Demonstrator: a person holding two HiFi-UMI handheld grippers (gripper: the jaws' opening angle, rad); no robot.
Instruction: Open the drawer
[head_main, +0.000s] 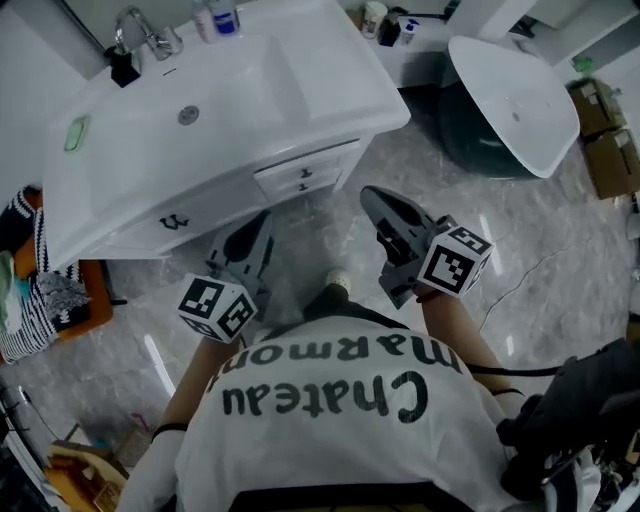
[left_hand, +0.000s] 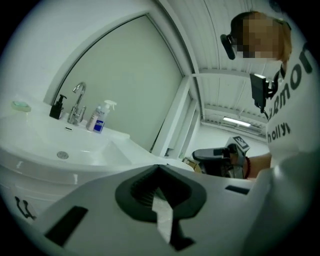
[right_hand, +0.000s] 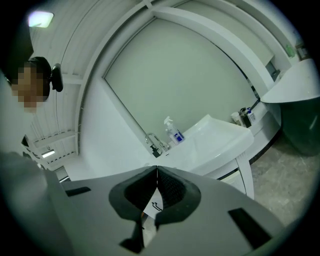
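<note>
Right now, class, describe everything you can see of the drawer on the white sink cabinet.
The drawer is a white, glossy-looking panel front set in the cabinet, just under the rim of the basin, at the cabinet's right end in the head view. Two small dark knobs sit near its middle, one above the other, so it may be two shallow fronts. It looks shut, flush with the cabinet face. Nothing touches it.
</note>
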